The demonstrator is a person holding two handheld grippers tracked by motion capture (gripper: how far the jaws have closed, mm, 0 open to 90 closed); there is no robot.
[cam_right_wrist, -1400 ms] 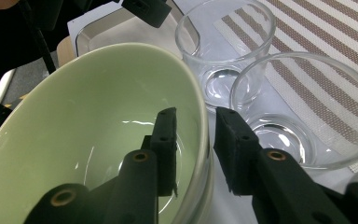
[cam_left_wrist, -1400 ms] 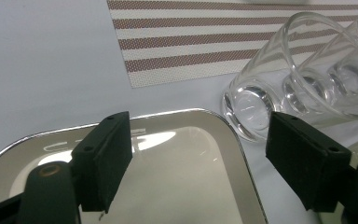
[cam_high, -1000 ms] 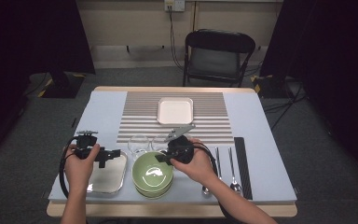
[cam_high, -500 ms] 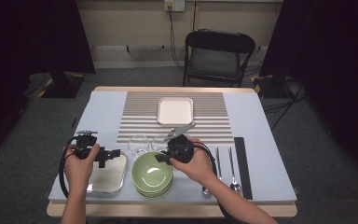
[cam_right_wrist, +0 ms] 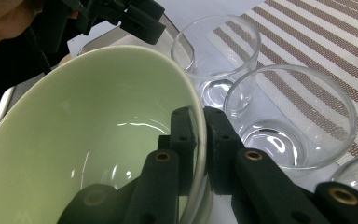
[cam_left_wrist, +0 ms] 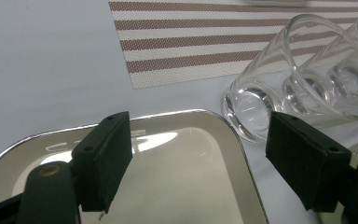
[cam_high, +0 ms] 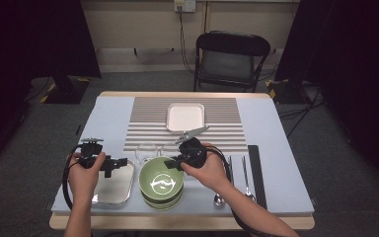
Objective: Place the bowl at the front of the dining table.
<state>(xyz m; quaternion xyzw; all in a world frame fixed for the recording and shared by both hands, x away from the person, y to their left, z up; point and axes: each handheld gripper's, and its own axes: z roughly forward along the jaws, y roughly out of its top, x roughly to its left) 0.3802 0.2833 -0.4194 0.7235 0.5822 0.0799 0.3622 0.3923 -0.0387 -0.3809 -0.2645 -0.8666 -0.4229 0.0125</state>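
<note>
Bowls sit stacked near the front edge of the table [cam_high: 113,113], green ones, and the top green bowl [cam_high: 161,178] has the right gripper [cam_high: 173,162] pinched onto its rim at about two o'clock. From the right gripper view the two black jaws stand almost together, one pad inside the bowl's wall and the other outside, the thin green rim [cam_right_wrist: 193,116] clamped between them. The person's right hand [cam_high: 208,167] wraps the tool from the three o'clock side, its cable looping back toward the table's near edge.

At nine o'clock from the bowls lies a shiny metal tray [cam_high: 113,185], and the left gripper [cam_high: 112,164] hovers over its far edge, held in the left hand [cam_high: 83,174]. In the left gripper view its jaws stand wide apart with nothing between them, the mirrored tray [cam_left_wrist: 186,177] below.

At twelve o'clock from the bowl, just beyond its rim, stand clear glasses [cam_high: 147,151], close together at the near edge of the striped placemat [cam_high: 148,131]. Further off at twelve o'clock, on the mat, rests a white square dish [cam_high: 185,117]. At three o'clock from the bowls, past the right hand, lie spoons [cam_high: 247,177] and a dark strip [cam_high: 256,173].
</note>
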